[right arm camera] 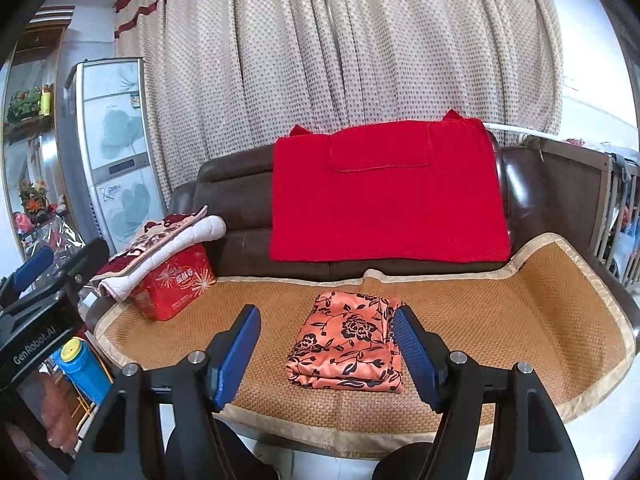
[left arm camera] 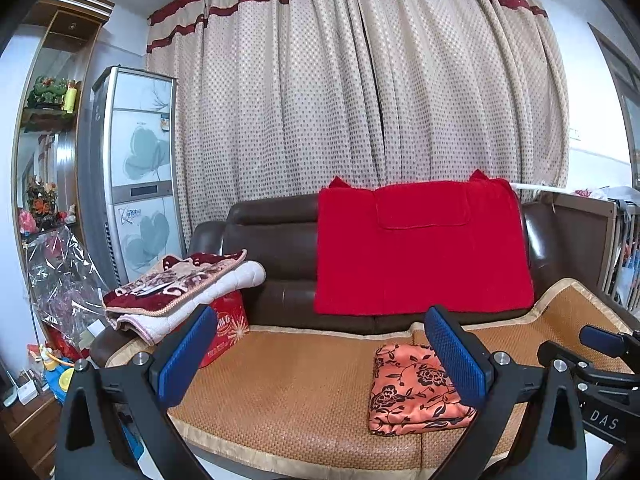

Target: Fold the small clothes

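From my left wrist camera, the folded orange floral garment (left arm camera: 416,390) lies flat on the woven sofa mat (left arm camera: 288,392), its long axis running from the mat's front edge toward the brown leather sofa back (left arm camera: 280,248). It sits low and to the right, partly hidden behind the right finger of my left gripper (left arm camera: 322,354), whose blue pads stand wide apart with nothing between them. The cloth is satiny orange with black flowers and vines, folded into a neat rectangle. From my right wrist camera, the same garment (right arm camera: 348,342) lies just beyond my right gripper (right arm camera: 326,354), between the lines of its two fingers and nearer the right one, lengthwise away from me with a slight tilt. Stacked layers show at its near edge. My right gripper's jaws are spread and empty. A red blanket (right arm camera: 384,192) hangs over the sofa back behind it.
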Action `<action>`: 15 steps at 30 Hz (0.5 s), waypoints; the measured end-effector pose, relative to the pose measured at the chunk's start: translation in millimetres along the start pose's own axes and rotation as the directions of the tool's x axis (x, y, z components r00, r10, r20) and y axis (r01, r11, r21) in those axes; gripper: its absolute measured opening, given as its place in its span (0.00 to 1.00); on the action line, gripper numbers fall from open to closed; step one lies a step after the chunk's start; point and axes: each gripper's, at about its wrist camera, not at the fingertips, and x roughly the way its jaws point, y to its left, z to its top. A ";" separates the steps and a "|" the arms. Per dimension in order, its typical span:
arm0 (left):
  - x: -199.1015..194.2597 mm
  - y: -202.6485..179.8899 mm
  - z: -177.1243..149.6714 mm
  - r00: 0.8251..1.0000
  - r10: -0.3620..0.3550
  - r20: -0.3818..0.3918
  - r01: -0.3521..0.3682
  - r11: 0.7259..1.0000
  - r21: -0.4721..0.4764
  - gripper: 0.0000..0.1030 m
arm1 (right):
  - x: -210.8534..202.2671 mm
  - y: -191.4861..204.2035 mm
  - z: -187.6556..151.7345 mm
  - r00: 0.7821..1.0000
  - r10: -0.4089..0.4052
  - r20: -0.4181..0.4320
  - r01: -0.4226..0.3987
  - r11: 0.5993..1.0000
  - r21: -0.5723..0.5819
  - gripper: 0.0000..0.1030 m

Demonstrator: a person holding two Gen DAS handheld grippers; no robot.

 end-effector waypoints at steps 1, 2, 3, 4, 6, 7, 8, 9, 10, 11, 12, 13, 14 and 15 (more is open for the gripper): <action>-2.4 0.3 1.5 1.000 -0.001 0.004 0.001 1.000 -0.001 1.00 | -2.8 1.2 0.7 1.000 0.001 0.004 -0.001 1.000 -0.003 0.71; -5.4 1.0 3.4 1.000 -0.004 0.010 0.004 1.000 -0.001 1.00 | -5.3 2.1 1.4 1.000 0.000 0.008 0.000 1.000 -0.005 0.71; -8.1 1.7 5.2 1.000 -0.007 0.015 0.007 1.000 0.000 1.00 | -9.1 3.4 2.7 1.000 -0.001 0.014 0.001 1.000 -0.008 0.71; -9.7 2.2 6.3 1.000 -0.008 0.018 0.008 1.000 0.001 1.00 | -12.5 3.9 3.8 1.000 0.000 0.021 0.000 1.000 -0.012 0.71; -15.2 4.3 10.0 1.000 -0.008 0.029 0.008 1.000 -0.001 1.00 | -20.0 5.7 6.6 0.999 0.000 0.035 0.000 1.000 -0.017 0.71; -17.6 5.0 11.2 0.999 -0.008 0.035 0.008 1.000 -0.001 1.00 | -24.1 6.8 8.0 0.999 0.000 0.041 0.001 1.000 -0.021 0.71; -19.8 7.2 12.9 0.999 -0.008 0.042 0.008 1.000 -0.001 1.00 | -27.7 7.3 9.6 0.999 0.000 0.048 0.001 1.000 -0.024 0.71; -22.4 9.0 14.5 0.999 -0.008 0.048 0.008 1.000 -0.003 1.00 | -32.6 8.9 11.1 0.998 -0.001 0.056 0.002 1.000 -0.029 0.71; -23.8 10.9 15.8 0.999 -0.010 0.052 0.010 1.000 -0.005 1.00 | -35.5 10.0 11.9 0.998 -0.001 0.062 0.003 0.999 -0.032 0.72; -25.9 11.6 17.0 0.998 -0.012 0.055 0.012 1.000 -0.007 1.00 | -38.3 10.8 12.9 0.998 -0.001 0.068 0.003 0.999 -0.035 0.73; -27.9 12.4 18.1 0.998 -0.013 0.059 0.014 1.000 -0.008 1.00 | -40.9 11.7 13.6 0.997 0.000 0.073 0.003 0.999 -0.038 0.73; -29.6 12.9 19.0 0.998 -0.013 0.063 0.014 1.000 -0.009 1.00 | -43.2 12.2 14.3 0.997 0.002 0.077 0.001 0.999 -0.039 0.73; -31.3 13.5 20.0 0.998 -0.015 0.068 0.016 1.000 -0.009 1.00 | -45.6 12.9 14.9 0.997 0.004 0.082 -0.001 0.999 -0.040 0.73; -32.2 14.0 20.7 0.997 -0.017 0.069 0.018 1.000 -0.008 1.00 | -47.5 13.8 15.3 0.996 0.005 0.085 -0.002 0.999 -0.041 0.73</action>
